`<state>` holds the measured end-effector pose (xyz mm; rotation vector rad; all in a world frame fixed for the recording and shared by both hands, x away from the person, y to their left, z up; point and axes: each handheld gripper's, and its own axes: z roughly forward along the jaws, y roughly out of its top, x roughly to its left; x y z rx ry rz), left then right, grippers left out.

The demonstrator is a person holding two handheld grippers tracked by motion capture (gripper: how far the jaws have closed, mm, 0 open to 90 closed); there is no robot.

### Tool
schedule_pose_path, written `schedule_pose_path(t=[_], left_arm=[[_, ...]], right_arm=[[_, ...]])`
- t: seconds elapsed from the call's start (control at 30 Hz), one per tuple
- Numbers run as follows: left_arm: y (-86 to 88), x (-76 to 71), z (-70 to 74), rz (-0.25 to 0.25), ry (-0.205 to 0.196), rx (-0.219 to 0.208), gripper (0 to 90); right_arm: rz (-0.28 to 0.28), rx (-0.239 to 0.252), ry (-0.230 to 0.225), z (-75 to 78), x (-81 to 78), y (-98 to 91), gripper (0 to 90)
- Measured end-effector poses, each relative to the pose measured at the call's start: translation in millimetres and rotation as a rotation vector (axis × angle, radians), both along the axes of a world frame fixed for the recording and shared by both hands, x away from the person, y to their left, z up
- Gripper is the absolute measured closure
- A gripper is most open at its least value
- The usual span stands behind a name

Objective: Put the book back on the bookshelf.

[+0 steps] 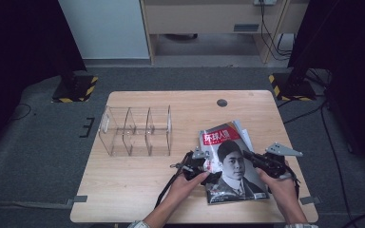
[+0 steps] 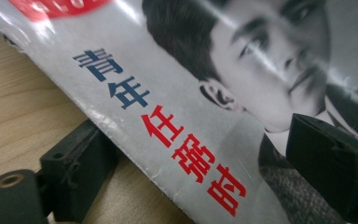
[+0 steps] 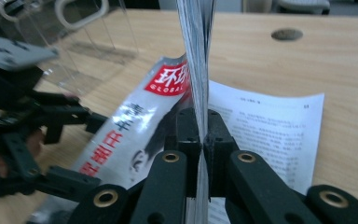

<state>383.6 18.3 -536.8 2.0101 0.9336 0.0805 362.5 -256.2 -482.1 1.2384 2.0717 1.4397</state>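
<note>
The right gripper [image 3: 200, 135] is pinching hard here, its two black jaws pressed together on a thin sheaf of pages that is standing up on edge between them, the page edges running straight up the right gripper view. From above, that right gripper [image 1: 254, 159] is sitting at the right-hand edge of the magazine [image 1: 230, 164], with the person's right hand [image 1: 281, 187] wrapping around it from behind.

Over on the other side, the left gripper [image 2: 205, 154] is standing spread wide, one jaw lying on the wood just under the magazine's [image 2: 205, 93] spine edge, the other resting over the glossy cover near the printed collar. So it is straddling the edge without closing on it. In the high view the left gripper [image 1: 204, 168] is meeting the magazine's left side, the left hand [image 1: 186, 184] behind it.

The magazine itself is lying on the near right part of the bench [image 1: 138, 190], cover up, red title band toward the far end, with loose white pages [image 3: 270, 126] fanning out beneath it on the right.

Further left, well apart from both grippers, a clear acrylic organizer [image 1: 135, 130] with several upright dividers is standing on the bench.
</note>
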Motion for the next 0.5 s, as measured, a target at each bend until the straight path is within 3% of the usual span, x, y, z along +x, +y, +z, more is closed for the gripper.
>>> schedule_pose_path(t=[0.17, 0.5], left_arm=[[-1.2, -2.5, 0.9, 0.016, -0.033, 0.045, 17.8], [1.9, -3.3, 1.4, 0.012, -0.051, 0.061, 31.8]], right_arm=[[-0.011, -0.088, 0.080, -19.5, 9.7, 5.0, 87.6], [0.002, -0.108, 0.119, -30.1, 11.6, 3.8, 87.4]])
